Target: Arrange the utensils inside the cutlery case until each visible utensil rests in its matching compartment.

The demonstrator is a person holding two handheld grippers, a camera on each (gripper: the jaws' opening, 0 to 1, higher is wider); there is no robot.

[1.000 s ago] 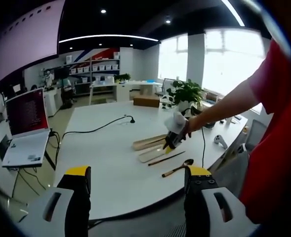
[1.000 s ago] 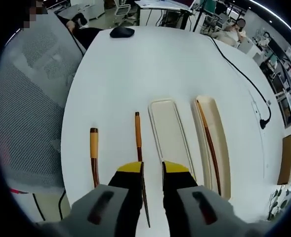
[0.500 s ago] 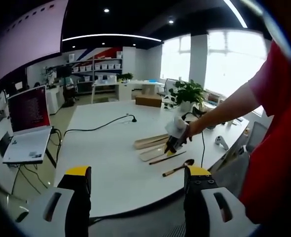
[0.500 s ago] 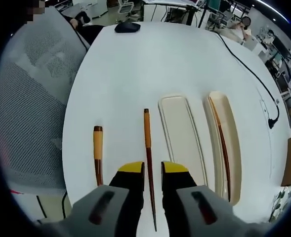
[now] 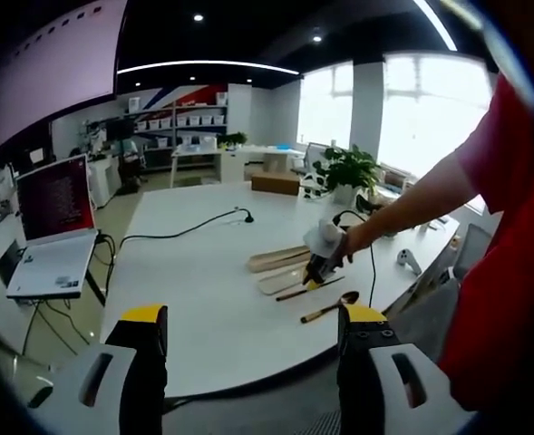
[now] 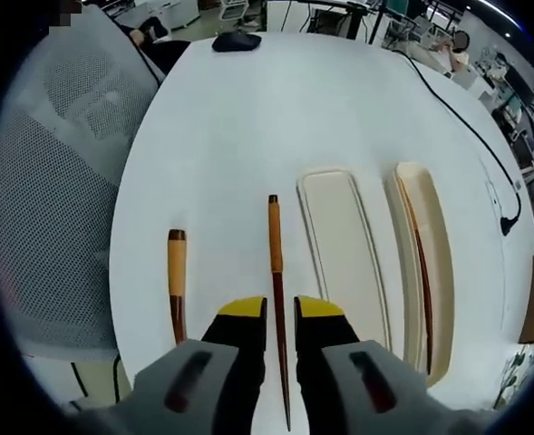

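Landmark: the cutlery case [image 6: 344, 254], two pale shallow trays side by side on the white tabletop [image 6: 248, 118]; every place below is given from it.

Right tool [image 6: 280, 313]: your jaws stand narrow, one on each side of the loose chopstick [image 6: 276, 299]. It looks pinched between the yellow tips, but I cannot tell for sure that the pads are pressing it. You hold it along its length so it can go into a long tray without turning.

Loose chopstick: it lies just beside the case's nearer tray, parallel to it, pale end pointing away from you.

Second chopstick [image 6: 421, 272]: it already rests in the case's far tray [image 6: 434, 236], along its inner wall. By my reading that is the matching compartment for the one you have lined up.

Near tray [image 6: 325, 227]: bare, probably kept for the spoon.

Spoon [image 6: 175, 281]: it lies on the far side of the loose chopstick from the case, well apart from the trays; its bowl is hidden behind your tool. In the left gripper view [image 5: 330, 306] it sits nearest the tabletop edge.

Left tool [image 5: 248, 326]: jaws wide apart, holding nothing, hanging off the tabletop edge well back from the case. You keep it clear so the right one has room to work.

Progress: one utensil of three is housed, as I judge it.

Next: lift level and carry the chopstick over the near tray.
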